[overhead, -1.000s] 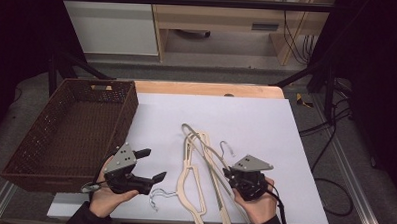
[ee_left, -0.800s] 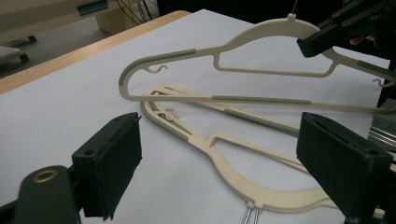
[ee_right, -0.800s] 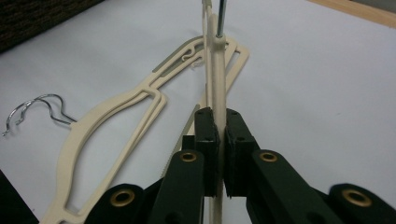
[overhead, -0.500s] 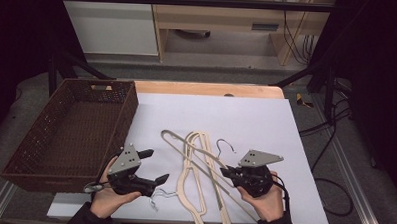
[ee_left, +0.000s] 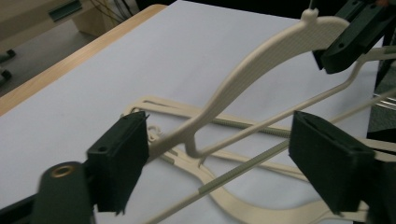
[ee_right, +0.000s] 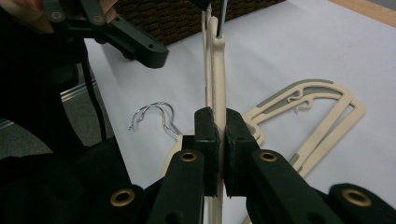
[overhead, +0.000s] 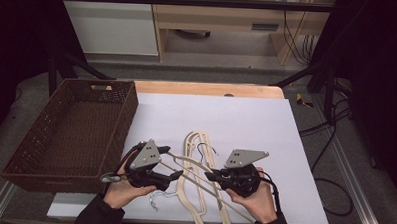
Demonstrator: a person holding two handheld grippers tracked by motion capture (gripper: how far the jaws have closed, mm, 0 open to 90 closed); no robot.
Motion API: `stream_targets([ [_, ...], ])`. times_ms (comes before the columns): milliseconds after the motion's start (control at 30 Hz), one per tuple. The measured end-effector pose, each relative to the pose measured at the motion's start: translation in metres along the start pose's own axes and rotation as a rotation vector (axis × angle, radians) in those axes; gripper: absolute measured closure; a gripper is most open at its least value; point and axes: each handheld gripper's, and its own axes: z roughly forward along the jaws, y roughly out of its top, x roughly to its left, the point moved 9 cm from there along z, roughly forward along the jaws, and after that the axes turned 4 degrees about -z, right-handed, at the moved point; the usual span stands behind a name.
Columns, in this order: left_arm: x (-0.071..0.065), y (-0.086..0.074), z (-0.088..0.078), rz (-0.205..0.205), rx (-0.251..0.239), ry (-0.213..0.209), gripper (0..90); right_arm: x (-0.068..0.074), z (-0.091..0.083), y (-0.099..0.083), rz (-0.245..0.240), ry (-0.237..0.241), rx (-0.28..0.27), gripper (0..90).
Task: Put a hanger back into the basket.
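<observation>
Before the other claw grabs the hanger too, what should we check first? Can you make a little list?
1. Right gripper clamped on the lifted hanger: ok, both pads press its arm.
2. Lifted hanger's end between the left gripper jaws: ok, it passes between them.
3. Left gripper squeezing the hanger yet: not ok; the jaws have just been closing, but the right pad stands apart from it.
4. Lifted hanger free of the hangers lying on the sheet: cannot tell, they overlap in the high view.
5. Basket has room: ok, nothing shows inside.
6. Metal hooks snagged: cannot tell.
</observation>
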Motion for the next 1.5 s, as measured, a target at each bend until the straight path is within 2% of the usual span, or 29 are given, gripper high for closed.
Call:
stream_targets([
  [67,-0.003,0.001,0.003,0.022,-0.003,-0.009,30.0,0.004,0.002,0.0,-0.003,0.021,0.006,86.6],
  [167,-0.006,-0.001,0.007,0.069,0.02,-0.002,37.3,0.009,0.005,0.0,-0.019,0.05,0.009,86.6],
  [367,-0.013,-0.004,0.009,0.106,0.037,-0.02,51.6,0.016,0.009,0.0,-0.036,0.084,0.023,86.6],
  [467,-0.015,-0.005,0.007,0.107,0.041,-0.024,60.1,0.015,0.01,-0.001,-0.036,0.077,0.029,86.5],
  [567,-0.016,-0.005,0.004,0.106,0.045,-0.031,62.1,0.014,0.009,-0.002,-0.026,0.084,0.024,86.6],
  [667,-0.017,-0.008,0.004,0.129,0.076,-0.017,65.0,0.014,0.009,-0.002,-0.033,0.088,0.025,86.5],
  [800,-0.017,-0.012,0.004,0.136,0.101,-0.014,68.5,0.014,0.01,-0.003,-0.03,0.087,0.028,85.7],
  [1000,-0.022,-0.016,0.002,0.108,0.142,-0.048,75.6,0.005,0.012,-0.004,0.001,0.04,0.004,78.4],
  [1133,-0.024,-0.016,0.003,0.081,0.145,-0.069,78.0,0.0,0.012,-0.003,-0.007,-0.005,-0.015,72.7],
  [1333,-0.032,-0.019,0.003,0.026,0.162,-0.138,82.1,-0.006,0.014,-0.005,0.0,-0.049,-0.012,61.4],
  [1433,-0.037,-0.018,0.003,0.025,0.161,-0.166,84.4,-0.009,0.016,-0.006,-0.007,-0.077,-0.011,55.8],
  [1500,-0.042,-0.017,0.002,0.016,0.155,-0.186,85.9,-0.009,0.017,-0.007,-0.01,-0.079,-0.01,52.4],
])
